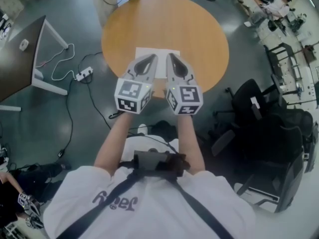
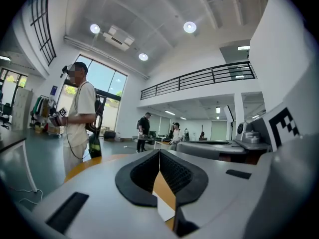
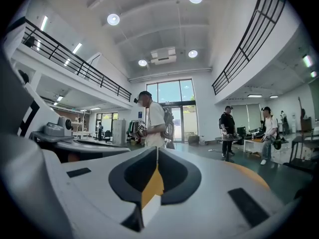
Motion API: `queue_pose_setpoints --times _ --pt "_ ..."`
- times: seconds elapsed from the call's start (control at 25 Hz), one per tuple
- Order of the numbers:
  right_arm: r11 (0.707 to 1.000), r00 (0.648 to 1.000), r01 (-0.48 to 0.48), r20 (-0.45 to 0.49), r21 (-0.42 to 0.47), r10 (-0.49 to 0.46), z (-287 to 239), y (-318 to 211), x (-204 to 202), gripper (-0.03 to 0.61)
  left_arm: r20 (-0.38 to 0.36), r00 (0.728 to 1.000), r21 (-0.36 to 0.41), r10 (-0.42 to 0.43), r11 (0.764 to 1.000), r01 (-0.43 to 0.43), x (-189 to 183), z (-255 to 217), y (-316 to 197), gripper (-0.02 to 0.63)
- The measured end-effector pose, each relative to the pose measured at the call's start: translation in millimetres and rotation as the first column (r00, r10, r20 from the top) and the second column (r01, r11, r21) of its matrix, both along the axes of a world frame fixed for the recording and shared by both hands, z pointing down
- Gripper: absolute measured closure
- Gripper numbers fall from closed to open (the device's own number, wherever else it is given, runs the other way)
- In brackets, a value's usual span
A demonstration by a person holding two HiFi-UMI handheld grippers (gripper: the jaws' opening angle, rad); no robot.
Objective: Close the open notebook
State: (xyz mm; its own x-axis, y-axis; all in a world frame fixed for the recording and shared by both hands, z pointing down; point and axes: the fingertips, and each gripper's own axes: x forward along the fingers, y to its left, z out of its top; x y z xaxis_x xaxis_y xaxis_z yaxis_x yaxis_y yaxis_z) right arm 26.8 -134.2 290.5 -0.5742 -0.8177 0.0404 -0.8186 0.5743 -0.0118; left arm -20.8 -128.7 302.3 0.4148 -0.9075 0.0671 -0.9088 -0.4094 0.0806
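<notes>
A white notebook (image 1: 159,59) lies flat on the near half of a round wooden table (image 1: 149,24). Both grippers are held level and side by side above the table's near edge, and they hide the notebook's lower part. My left gripper (image 1: 152,58) is shut with nothing in it, its tips over the notebook's left side. My right gripper (image 1: 172,56) is shut and empty too, over the right side. In the left gripper view the jaws (image 2: 159,151) meet, with a sliver of notebook (image 2: 164,209) below them. The right gripper (image 3: 157,148) looks the same, above a white strip of notebook (image 3: 149,209).
Black office chairs (image 1: 259,108) crowd the floor to the right of the table. A dark desk (image 1: 20,54) stands at the left, with a power strip (image 1: 83,74) and cable on the floor. A person (image 2: 79,118) stands beyond the table's far side.
</notes>
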Motion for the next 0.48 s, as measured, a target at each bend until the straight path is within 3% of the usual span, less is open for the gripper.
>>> queue_pose_setpoints --times 0.2,0.48 --pt "0.999 0.999 -0.037 0.002 -0.04 0.037 20 -37 -7 0.566 -0.013 1.0 -0.062 0.023 0.998 -0.024 -17 29 -25 0.598" --pt "0.993 0.998 0.032 -0.056 -0.117 -0.039 65 -69 -22 0.565 -0.037 0.999 -0.196 -0.034 0.98 0.026 -41 81 -44 0.598"
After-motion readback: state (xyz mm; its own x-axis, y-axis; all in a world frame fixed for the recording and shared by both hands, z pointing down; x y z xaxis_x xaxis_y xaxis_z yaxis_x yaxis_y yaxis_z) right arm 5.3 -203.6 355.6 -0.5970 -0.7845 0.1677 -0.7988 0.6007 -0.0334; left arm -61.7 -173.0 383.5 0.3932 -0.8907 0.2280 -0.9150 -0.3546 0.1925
